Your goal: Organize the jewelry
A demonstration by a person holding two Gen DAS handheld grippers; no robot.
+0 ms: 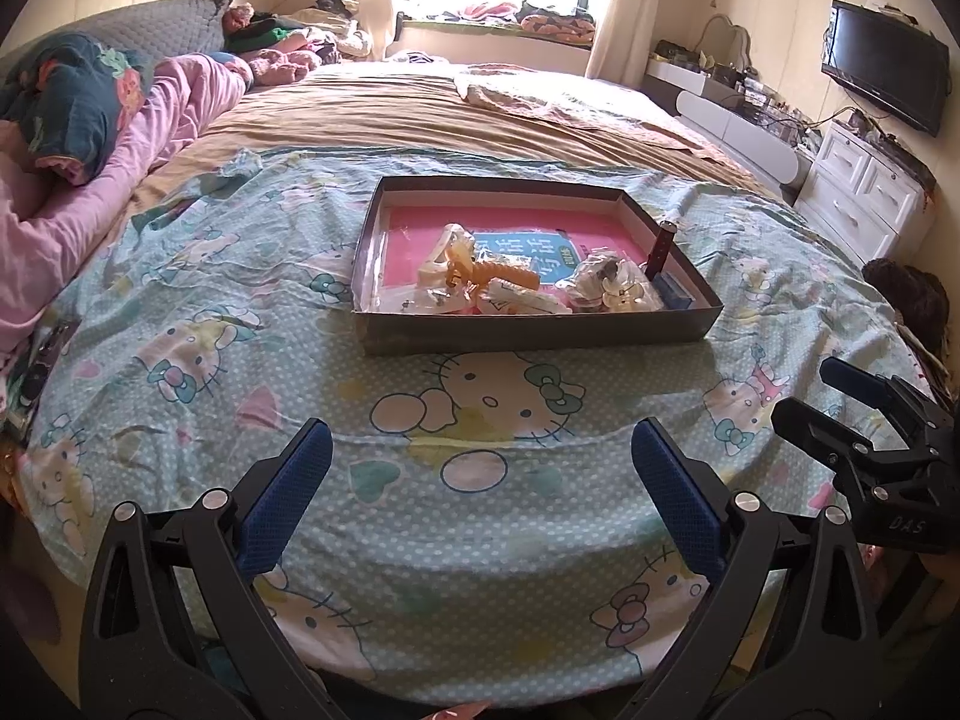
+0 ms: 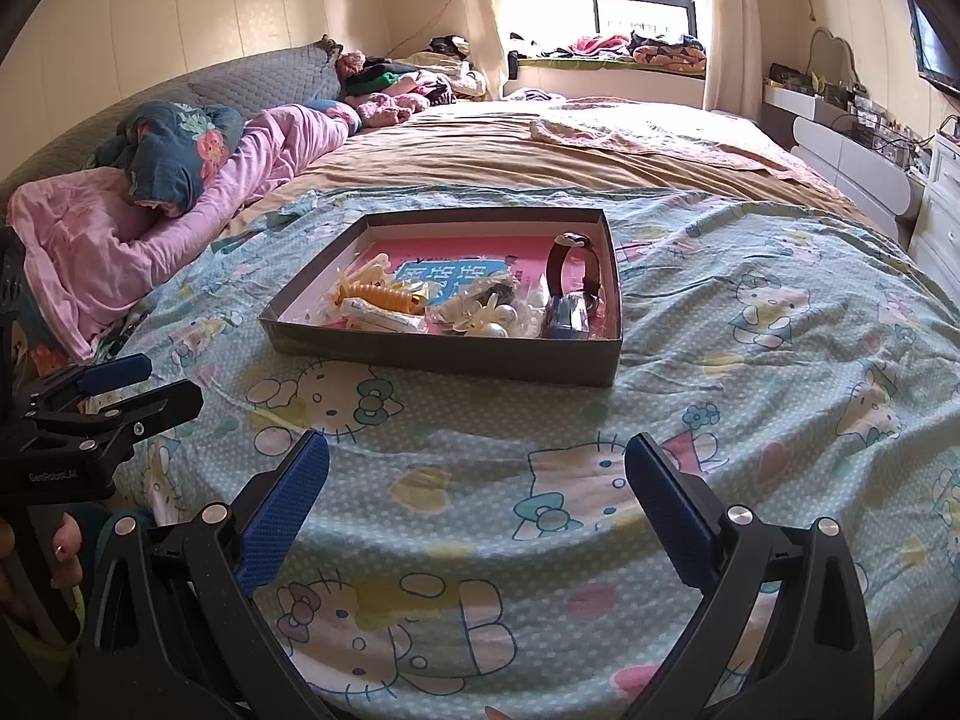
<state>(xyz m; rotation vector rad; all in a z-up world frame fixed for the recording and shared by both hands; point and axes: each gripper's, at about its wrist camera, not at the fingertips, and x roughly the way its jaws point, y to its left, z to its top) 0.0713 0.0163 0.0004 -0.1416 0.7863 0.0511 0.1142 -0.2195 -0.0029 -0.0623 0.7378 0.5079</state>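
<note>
Inside grey box (image 2: 444, 360): watch (image 2: 570, 264), pearls (image 2: 501, 324), orange coil (image 2: 384, 297).

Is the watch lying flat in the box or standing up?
Standing up. The watch sits on edge against the right wall of the box, its strap forming an upright loop above the blue case beside it.
</note>
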